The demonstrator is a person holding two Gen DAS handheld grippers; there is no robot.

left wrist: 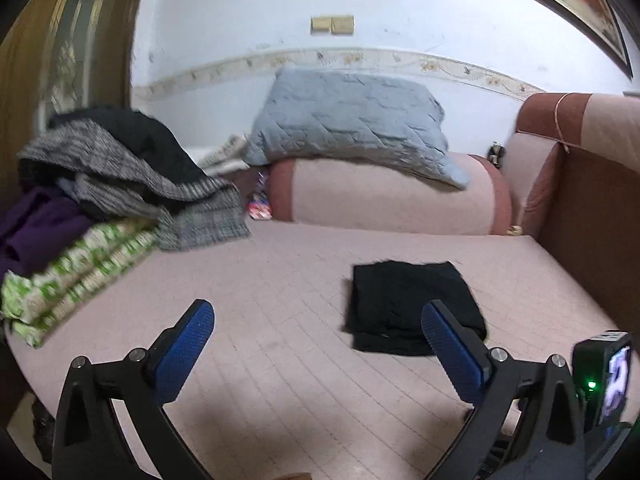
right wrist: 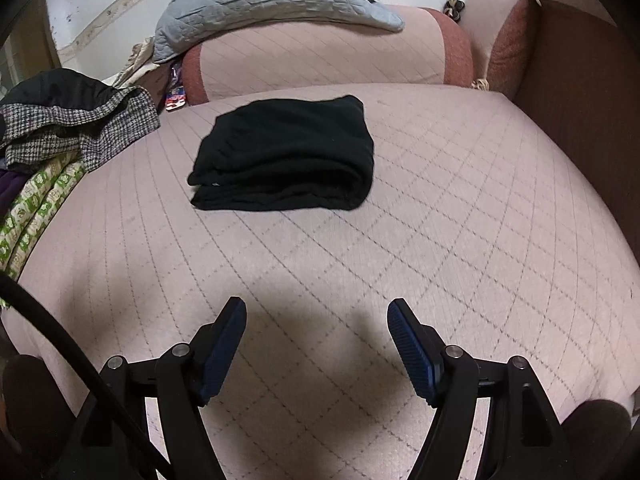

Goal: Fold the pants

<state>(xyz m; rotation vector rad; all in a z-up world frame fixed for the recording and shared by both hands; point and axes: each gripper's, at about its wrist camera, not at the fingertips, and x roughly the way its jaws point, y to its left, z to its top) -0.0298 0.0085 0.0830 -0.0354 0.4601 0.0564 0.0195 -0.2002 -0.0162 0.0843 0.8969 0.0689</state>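
The black pants (right wrist: 286, 156) lie folded into a compact rectangle on the pink quilted sofa seat (right wrist: 440, 220). They also show in the left wrist view (left wrist: 404, 300), right of centre, partly behind my right fingertip. My left gripper (left wrist: 316, 312) is open and empty, held above the seat to the left and near side of the pants. My right gripper (right wrist: 316, 308) is open and empty, well short of the pants, above bare seat.
A pile of clothes (left wrist: 120, 172) with a green patterned cloth (left wrist: 76, 272) lies at the seat's left. A grey quilted pillow (left wrist: 352, 120) rests on the armrest (left wrist: 384, 200) behind. The brown sofa back (left wrist: 592, 208) rises on the right.
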